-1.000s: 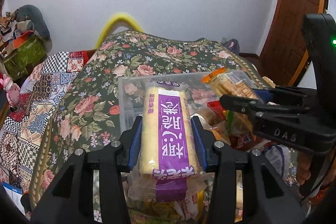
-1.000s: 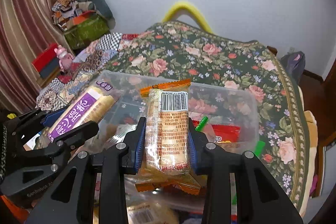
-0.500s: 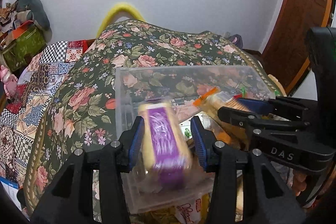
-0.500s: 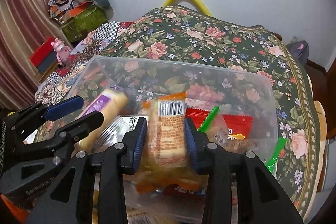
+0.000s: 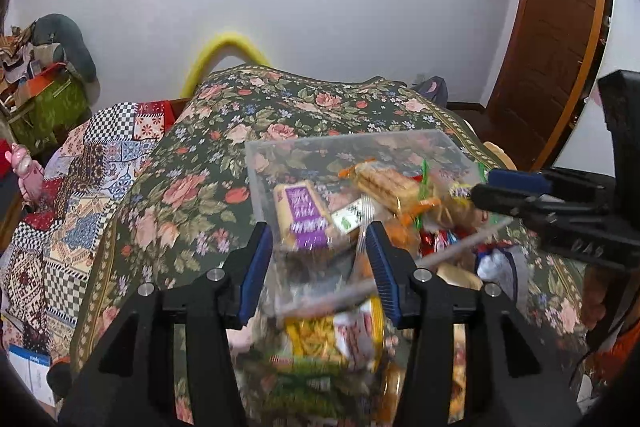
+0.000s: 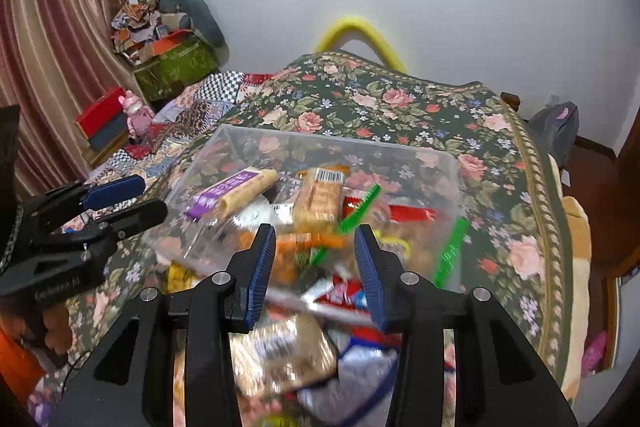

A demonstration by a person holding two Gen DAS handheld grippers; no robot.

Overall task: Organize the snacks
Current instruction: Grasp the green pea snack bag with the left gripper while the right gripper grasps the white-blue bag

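Over the near edge of the flowered bed, both tools hang just above a clear plastic bin (image 5: 352, 143) full of snacks. The left hand-held gripper (image 5: 318, 267) has nothing between its blue pads; its jaws are opening and stand fairly narrow. The purple-wrapped cracker pack (image 5: 302, 209) lies inside the bin, toward its left wall, leaning on other packets. The right hand-held gripper (image 6: 316, 267) is likewise empty, with a modest gap between its pads, and the orange-ended biscuit pack (image 6: 320, 197) rests in the bin's middle beside green clips (image 6: 358, 211).

The step in hand looks like clearing away after a drop and going for more. To do it well, each tool should lift straight off so the pads do not catch a wrapper or the bin's rim. More loose packets (image 6: 288, 355) lie on the bed at the near edge, blurred under the fingers. Spread the jaws wider before coming down on one, and take it across its narrow side.
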